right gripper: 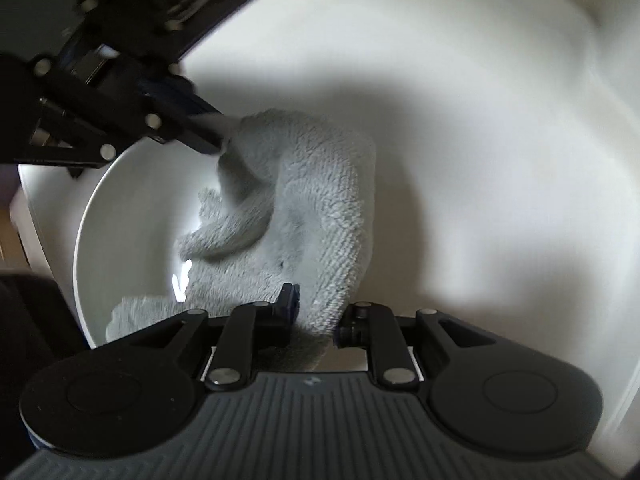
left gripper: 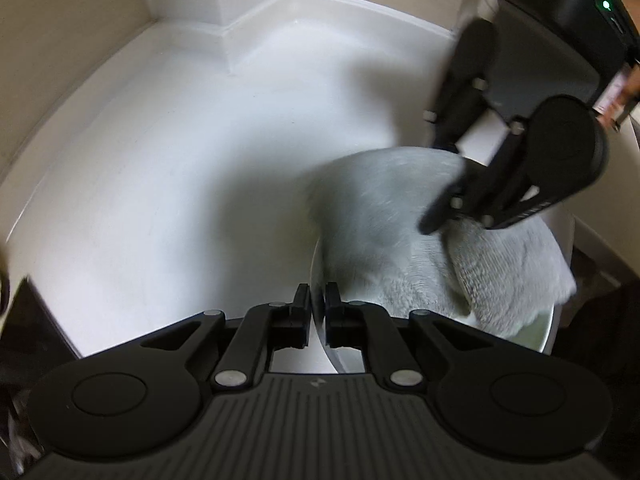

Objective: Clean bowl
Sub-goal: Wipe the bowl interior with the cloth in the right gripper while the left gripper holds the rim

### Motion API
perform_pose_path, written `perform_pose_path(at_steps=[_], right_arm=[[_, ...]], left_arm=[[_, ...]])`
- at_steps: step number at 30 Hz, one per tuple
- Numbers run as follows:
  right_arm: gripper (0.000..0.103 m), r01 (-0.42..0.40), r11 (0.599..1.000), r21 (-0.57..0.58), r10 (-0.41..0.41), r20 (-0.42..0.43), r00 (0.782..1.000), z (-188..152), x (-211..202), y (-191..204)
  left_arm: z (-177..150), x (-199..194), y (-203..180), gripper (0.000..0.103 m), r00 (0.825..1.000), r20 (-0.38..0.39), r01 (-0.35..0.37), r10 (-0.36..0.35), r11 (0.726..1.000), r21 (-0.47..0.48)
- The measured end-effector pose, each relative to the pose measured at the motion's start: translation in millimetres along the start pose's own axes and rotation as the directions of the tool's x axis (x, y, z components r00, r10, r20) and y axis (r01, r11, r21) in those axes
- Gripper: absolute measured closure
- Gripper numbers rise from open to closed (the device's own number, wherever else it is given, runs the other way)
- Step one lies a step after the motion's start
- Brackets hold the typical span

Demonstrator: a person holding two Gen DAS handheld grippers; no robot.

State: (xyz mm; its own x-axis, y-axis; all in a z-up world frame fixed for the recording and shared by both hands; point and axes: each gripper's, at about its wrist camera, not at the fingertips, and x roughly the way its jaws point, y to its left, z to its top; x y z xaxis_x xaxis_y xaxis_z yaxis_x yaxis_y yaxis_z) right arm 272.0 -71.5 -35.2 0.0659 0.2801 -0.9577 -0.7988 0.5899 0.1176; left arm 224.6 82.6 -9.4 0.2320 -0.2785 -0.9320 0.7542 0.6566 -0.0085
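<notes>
On the white counter, my left gripper pinches the bowl rim; my right gripper clamps the grey cloth, which hides much of the bowl's inside.

A fluffy grey terry cloth fills a glossy white ceramic bowl on a smooth white counter.

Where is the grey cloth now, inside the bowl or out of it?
Partly in: the cloth lies bunched in the bowl and drapes over its rim onto the counter.
</notes>
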Motion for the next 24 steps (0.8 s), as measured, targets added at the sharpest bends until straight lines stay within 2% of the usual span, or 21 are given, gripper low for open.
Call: perform_pose_path(at_steps=[3,7,10,12,13,15,18,21,24], right_arm=[[0.091,-0.029,0.999,-0.016,0.030,0.036,0.999,9,-2,-7],[0.092,-0.037,0.999,0.009,0.036,0.054,0.998,1,-6,-13],[0.093,-0.060,0.995,0.082,0.054,0.079,0.995,-12,-10,-23],[0.093,-0.073,0.990,0.123,0.061,0.091,0.994,-21,-11,-27],[0.093,-0.079,0.986,0.147,0.065,0.096,0.993,-23,-10,-28],[0.093,-0.093,0.976,0.198,0.073,0.104,0.992,-24,-6,-28],[0.092,-0.119,0.973,0.198,0.105,0.077,0.991,-19,6,-14],[0.090,-0.155,0.977,0.148,0.154,0.019,0.988,-12,16,-6],[0.090,-0.138,0.987,0.084,0.139,-0.011,0.990,-8,14,-10]], left_arm=[[1,-1,4,0.099,1.000,-0.021,0.015,-0.015,1.000,-0.005],[-7,-6,11,0.098,0.999,-0.031,0.005,-0.010,0.985,-0.175],[-25,-14,10,0.094,0.999,-0.025,-0.032,0.025,0.939,-0.343],[-43,-19,6,0.093,0.999,-0.014,-0.052,0.051,0.888,-0.456],[-49,-21,3,0.094,0.998,-0.006,-0.056,0.060,0.871,-0.488],[-59,-23,-2,0.096,0.997,0.010,-0.055,0.070,0.854,-0.517],[-55,-25,-7,0.098,0.998,-0.006,-0.054,0.057,0.898,-0.438],[-38,-22,-9,0.098,0.998,-0.054,-0.039,0.026,0.965,-0.258],[-23,-20,-4,0.097,0.996,-0.092,-0.027,0.016,0.993,-0.119]])
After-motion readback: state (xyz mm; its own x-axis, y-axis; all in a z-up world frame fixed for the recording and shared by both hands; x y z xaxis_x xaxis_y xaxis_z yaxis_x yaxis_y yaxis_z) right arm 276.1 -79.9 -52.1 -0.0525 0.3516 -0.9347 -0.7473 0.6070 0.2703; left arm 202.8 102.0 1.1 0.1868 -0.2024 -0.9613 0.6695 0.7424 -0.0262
